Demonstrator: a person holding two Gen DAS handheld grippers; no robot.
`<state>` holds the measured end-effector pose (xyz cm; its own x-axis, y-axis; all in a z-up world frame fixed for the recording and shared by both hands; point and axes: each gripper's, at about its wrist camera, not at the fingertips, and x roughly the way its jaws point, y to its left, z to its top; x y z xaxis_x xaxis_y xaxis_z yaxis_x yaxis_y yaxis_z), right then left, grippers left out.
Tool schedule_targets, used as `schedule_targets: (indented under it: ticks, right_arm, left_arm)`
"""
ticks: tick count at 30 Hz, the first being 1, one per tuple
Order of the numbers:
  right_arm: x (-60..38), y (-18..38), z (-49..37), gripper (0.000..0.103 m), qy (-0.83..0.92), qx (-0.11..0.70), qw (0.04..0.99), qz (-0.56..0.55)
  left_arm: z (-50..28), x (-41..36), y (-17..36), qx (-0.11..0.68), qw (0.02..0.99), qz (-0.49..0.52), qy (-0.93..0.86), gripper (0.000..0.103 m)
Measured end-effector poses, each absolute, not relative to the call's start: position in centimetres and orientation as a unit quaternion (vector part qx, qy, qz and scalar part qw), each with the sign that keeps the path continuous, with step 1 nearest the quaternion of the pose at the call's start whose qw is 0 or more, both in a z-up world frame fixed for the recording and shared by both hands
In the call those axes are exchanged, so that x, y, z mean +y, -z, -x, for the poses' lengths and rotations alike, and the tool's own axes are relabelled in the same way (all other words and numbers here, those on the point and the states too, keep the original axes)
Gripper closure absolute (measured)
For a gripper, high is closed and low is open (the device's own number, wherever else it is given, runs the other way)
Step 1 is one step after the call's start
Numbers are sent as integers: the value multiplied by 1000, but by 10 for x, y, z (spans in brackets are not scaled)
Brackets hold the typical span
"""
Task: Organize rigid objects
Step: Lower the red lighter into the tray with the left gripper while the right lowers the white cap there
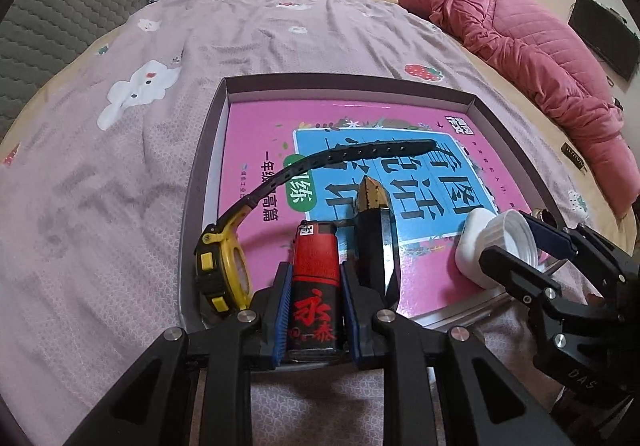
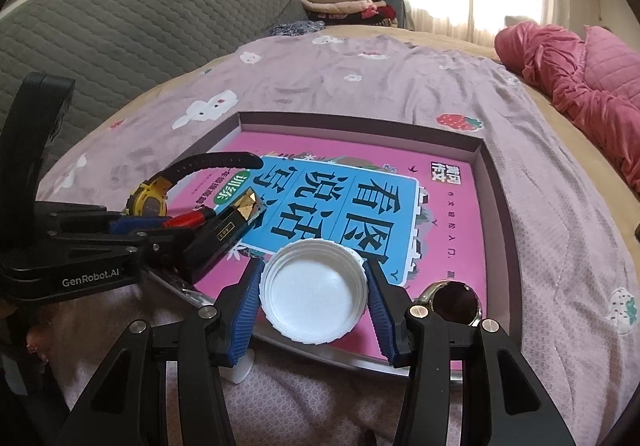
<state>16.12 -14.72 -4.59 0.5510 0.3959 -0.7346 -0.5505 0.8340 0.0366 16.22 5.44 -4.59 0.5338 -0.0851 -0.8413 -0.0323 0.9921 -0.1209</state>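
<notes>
Left tongs [image 1: 313,306]: clamp red lighter [image 1: 314,278] — black label, red characters
Right tongs [image 2: 314,298]: "GenRobot.AI" — grip ribbed white cap [image 2: 314,292]

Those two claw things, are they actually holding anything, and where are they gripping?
Yes. The left gripper clamps the red lighter by its sides; the right gripper clamps the white cap across its rim.

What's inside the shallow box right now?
In the box: pink book lining the bottom, yellow watch, black-gold case, round dark-faced object. What's beneath the book is hidden.
</notes>
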Motion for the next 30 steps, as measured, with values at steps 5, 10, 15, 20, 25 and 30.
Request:
schedule_targets:
  ticks: [5, 10, 15, 20, 25, 30]
  right_arm:
    - [-145, 46, -161, 52, -269, 386, 876, 105]
    - [-145, 46, -162, 51, -265, 385, 878, 106]
    - [-145, 46, -161, 51, -265, 385, 878, 105]
    - [-145, 46, -161, 51, -265, 385, 878, 105]
    - [-146, 47, -162, 51, -265, 386, 877, 103]
    - [-146, 47, -162, 50, -265, 387, 877, 103]
  left_arm:
    - [-163, 53, 46, 482, 874, 55, 12, 79]
    - [-162, 53, 46, 482, 875, 54, 11, 79]
    - [-162, 53, 46, 482, 875, 54, 11, 79]
    - [-162, 53, 46, 482, 875, 54, 12, 79]
    - [-162, 52, 45, 481, 875, 52, 15, 79]
    - [-162, 51, 45, 481, 875, 51, 16, 79]
